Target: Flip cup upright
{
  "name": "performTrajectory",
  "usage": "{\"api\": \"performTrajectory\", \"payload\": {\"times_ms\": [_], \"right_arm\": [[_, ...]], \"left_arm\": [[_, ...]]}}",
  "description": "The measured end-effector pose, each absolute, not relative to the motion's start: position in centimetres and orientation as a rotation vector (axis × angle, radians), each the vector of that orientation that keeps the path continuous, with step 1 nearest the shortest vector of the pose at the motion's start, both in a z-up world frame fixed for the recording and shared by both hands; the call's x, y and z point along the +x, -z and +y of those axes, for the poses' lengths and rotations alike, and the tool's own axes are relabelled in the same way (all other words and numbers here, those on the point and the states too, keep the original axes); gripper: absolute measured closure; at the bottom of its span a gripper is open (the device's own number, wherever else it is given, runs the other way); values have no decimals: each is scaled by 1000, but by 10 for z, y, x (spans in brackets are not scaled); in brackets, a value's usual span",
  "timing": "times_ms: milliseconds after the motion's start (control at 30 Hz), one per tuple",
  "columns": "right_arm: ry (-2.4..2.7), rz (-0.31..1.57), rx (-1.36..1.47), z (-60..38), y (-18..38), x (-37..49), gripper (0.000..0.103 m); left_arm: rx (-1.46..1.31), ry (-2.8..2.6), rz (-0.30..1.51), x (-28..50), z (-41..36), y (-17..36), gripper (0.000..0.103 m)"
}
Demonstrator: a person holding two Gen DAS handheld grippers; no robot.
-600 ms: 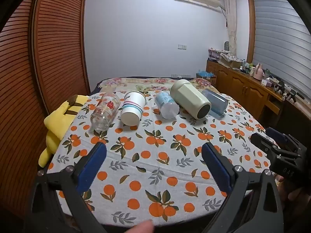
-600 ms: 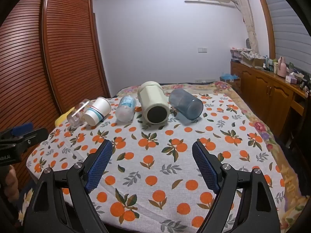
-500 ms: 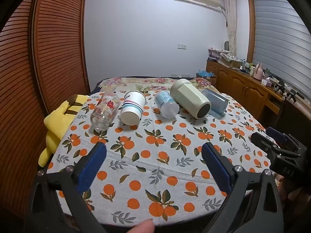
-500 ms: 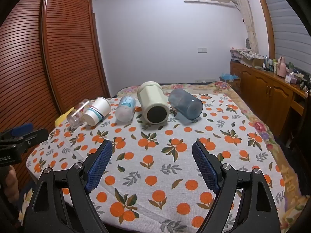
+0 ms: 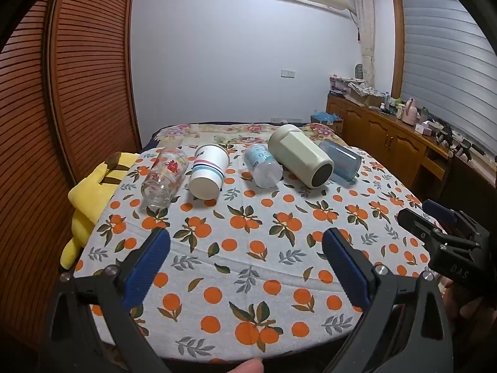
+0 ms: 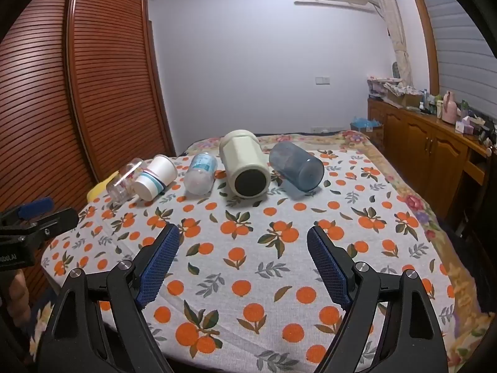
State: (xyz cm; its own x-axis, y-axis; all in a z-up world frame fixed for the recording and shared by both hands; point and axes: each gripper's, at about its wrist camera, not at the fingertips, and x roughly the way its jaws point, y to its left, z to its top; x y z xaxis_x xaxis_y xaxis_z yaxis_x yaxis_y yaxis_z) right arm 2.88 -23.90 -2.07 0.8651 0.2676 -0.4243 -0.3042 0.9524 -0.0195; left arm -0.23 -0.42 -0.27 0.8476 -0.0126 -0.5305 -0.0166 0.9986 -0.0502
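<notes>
Several cups lie on their sides in a row at the far end of a table with an orange-print cloth [image 5: 248, 248]: a clear glass with red print [image 5: 164, 178], a white paper cup with stripes [image 5: 207, 171], a clear plastic bottle-cup [image 5: 262, 169], a cream faceted tumbler [image 5: 299, 158] and a blue translucent cup [image 5: 341, 160]. In the right wrist view the cream tumbler [image 6: 245, 168] and the blue cup [image 6: 296, 171] are nearest. My left gripper [image 5: 245, 255] and right gripper [image 6: 242, 255] are open and empty, well short of the cups.
A yellow plush toy [image 5: 90, 192] lies off the table's left edge beside a slatted wooden wardrobe [image 5: 62, 93]. A wooden cabinet [image 5: 388, 143] with clutter stands along the right wall. The right gripper's body [image 5: 447, 242] shows at the right of the left wrist view.
</notes>
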Motion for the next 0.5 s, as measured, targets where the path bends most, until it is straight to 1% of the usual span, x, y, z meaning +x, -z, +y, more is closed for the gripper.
{"api": "performTrajectory", "payload": {"times_ms": [500], "right_arm": [[-301,432,-88,-239,21,29,17]], "left_arm": [[-54,0,560,-2,-5,3,4]]}}
